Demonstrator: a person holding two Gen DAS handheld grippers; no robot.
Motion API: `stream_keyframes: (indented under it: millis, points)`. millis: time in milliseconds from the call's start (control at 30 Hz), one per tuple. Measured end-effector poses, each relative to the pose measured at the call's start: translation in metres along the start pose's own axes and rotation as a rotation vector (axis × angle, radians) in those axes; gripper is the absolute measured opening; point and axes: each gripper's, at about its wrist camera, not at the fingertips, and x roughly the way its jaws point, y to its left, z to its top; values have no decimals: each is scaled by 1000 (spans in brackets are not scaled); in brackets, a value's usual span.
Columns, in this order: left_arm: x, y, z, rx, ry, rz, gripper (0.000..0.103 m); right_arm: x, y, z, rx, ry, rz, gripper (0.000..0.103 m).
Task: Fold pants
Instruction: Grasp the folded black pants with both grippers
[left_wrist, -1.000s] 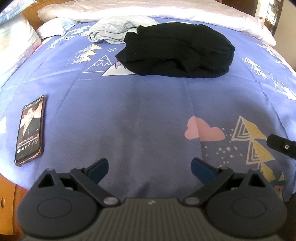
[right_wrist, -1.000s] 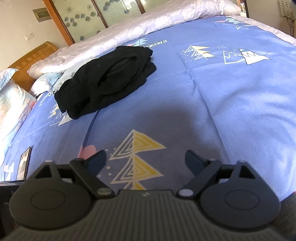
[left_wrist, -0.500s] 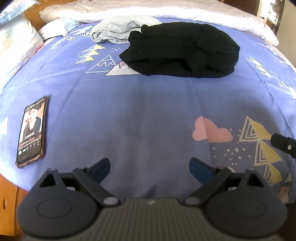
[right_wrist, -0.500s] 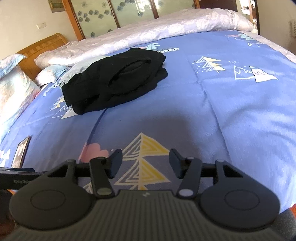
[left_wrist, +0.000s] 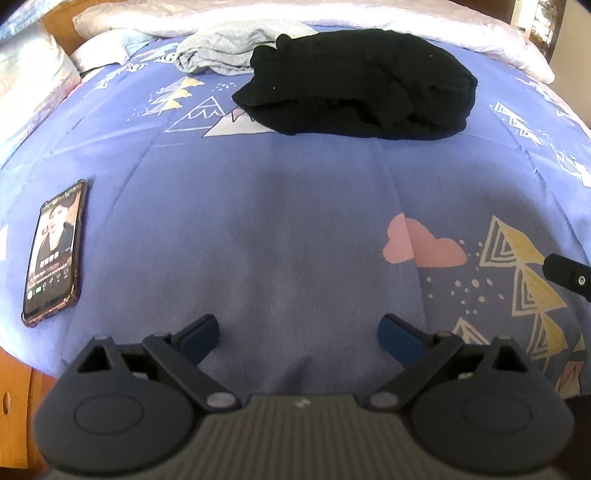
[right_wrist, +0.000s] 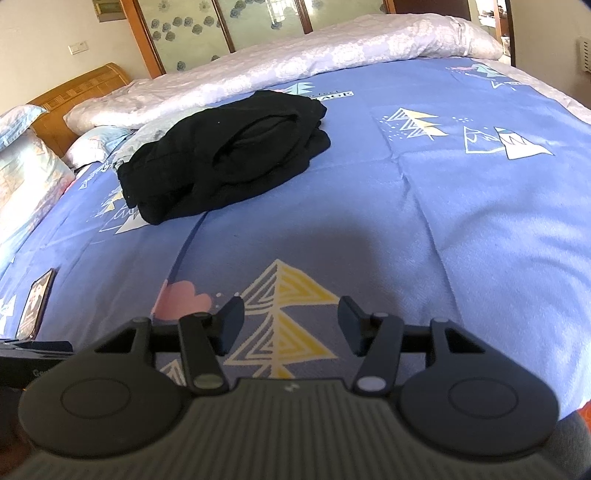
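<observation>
While both tools hang over the near part of the bed, we see the black pants (left_wrist: 362, 99) lying in a loose, bunched heap on the blue bedspread (left_wrist: 280, 229) at the far side, well apart from either set of tongs. In the left wrist view the left gripper (left_wrist: 298, 334) has its jaws spread wide with only bare bedspread between the blue pads, so we call it released and grasping nothing. In the right wrist view the right gripper (right_wrist: 290, 325) stands with its jaws partly apart, narrower than the left pair, and between them shows only the printed yellow triangle pattern (right_wrist: 288, 302) of the cover; it too holds nothing. The pants (right_wrist: 225, 155) appear there to the far left of the right tool, resting on the cover with a grey garment (left_wrist: 229, 48) just beside them on their far left side, touching or nearly so. A phone (left_wrist: 53, 251) with a lit screen lies flat near the left edge of the bed, near the left gripper and well away from the pants. Beyond the pants a pale quilt (right_wrist: 332, 51) runs across the far side, and a wooden headboard (right_wrist: 77, 88) stands at the far left.
</observation>
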Motion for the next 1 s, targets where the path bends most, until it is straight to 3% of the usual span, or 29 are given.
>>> stream_keyframes:
  millis: [167, 233, 467, 667, 733, 833, 900, 933, 967, 1000]
  points:
    - [2, 3, -2, -15, 6, -1, 101, 1, 1, -1, -4, 4, 0, 59]
    - [1, 4, -1, -18, -5, -10, 97, 2, 1, 0, -7, 5, 1, 59]
    - [-11, 18, 2, -47, -105, -30, 90, 12, 25, 29, -137, -35, 42, 59]
    - [-5, 36, 5, -92, -104, -23, 90, 42, 81, 71, -364, -123, 94, 74]
    - [-2, 41, 6, -105, -103, -15, 90, 61, 102, 87, -453, -161, 96, 83]
    - [0, 50, 8, -125, -98, -7, 90, 101, 125, 112, -567, -192, 24, 93]
    - [0, 55, 9, -134, -100, -4, 90, 138, 133, 124, -645, -163, -62, 94]
    - [-1, 57, 10, -136, -101, -5, 90, 158, 132, 127, -676, -126, -110, 90]
    - [-1, 59, 11, -138, -104, -7, 90, 171, 128, 129, -681, -79, -131, 78]
    - [-3, 62, 11, -141, -109, -12, 89, 182, 120, 132, -637, -7, -113, 35]
